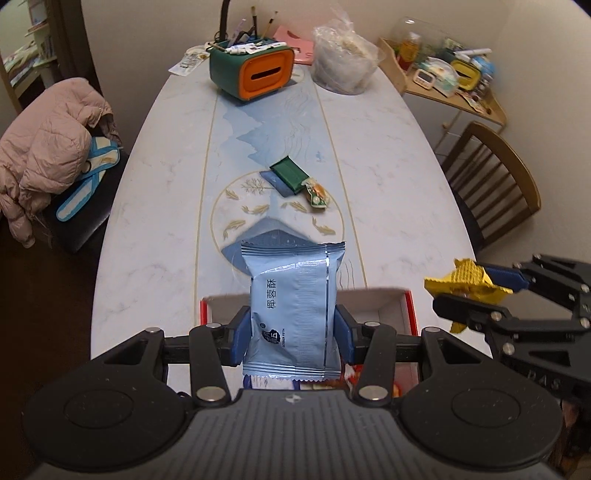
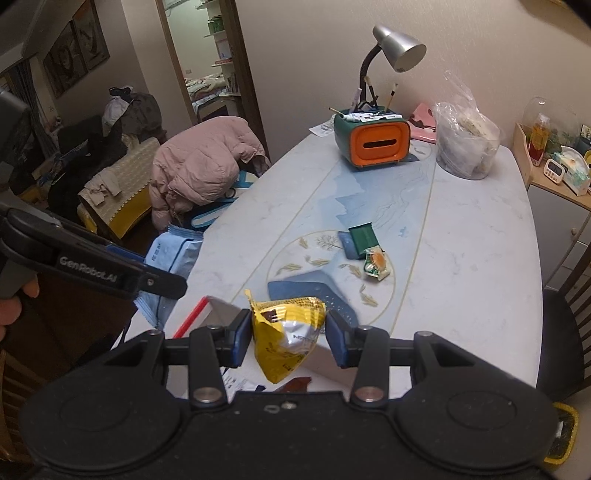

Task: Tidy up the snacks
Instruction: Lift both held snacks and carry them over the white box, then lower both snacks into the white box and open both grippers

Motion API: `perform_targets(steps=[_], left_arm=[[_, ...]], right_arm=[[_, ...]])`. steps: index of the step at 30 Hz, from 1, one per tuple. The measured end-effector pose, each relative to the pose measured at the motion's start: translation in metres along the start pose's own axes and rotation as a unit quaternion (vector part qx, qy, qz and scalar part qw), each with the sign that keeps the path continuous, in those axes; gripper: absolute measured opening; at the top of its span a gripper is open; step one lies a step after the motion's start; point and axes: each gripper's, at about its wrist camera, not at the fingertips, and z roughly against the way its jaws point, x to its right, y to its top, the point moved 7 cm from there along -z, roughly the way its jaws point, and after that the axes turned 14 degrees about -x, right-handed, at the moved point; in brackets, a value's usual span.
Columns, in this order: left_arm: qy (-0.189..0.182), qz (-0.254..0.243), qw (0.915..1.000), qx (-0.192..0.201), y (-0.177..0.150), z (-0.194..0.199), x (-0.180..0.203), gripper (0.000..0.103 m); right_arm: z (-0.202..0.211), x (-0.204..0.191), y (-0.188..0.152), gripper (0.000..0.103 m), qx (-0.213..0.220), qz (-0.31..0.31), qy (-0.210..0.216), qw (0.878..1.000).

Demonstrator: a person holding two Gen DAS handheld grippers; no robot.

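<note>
Behind the blue packet [image 1: 291, 310], a half-hidden red-rimmed box [image 1: 406, 306].

The red-edged box [image 1: 402, 314] sat mostly hidden behind the left tool [image 1: 293, 328] and its light blue packet [image 1: 291, 306]. In the right wrist view, the yellow packet [image 2: 286, 341] covered much of that box's inside. Small print on both packets was too small to read. The lamp [image 1: 225, 18] was cut off by the upper edge.
</note>
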Motion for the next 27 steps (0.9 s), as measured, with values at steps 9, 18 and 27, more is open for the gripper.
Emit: perform_targets(steps=[9, 18, 27], left_arm=[[0.002, -0.024, 0.9991, -0.036, -0.042, -0.016, -0.001, 0.046], [0.005, -0.025, 0.9961, -0.085, -0.072, -0.069, -0.006, 0.046], [0.021, -0.019, 0.9920, -0.123, -0.091, -0.129, -0.008, 0.046]], right_arm=[[-0.012, -0.022, -0.027, 0.043, -0.026, -0.002, 0.017, 1.000], [-0.060, -0.028, -0.066, 0.043, -0.079, -0.025, 0.021, 0.996], [-0.112, -0.026, -0.102, 0.042, -0.121, -0.053, 0.019, 0.991]])
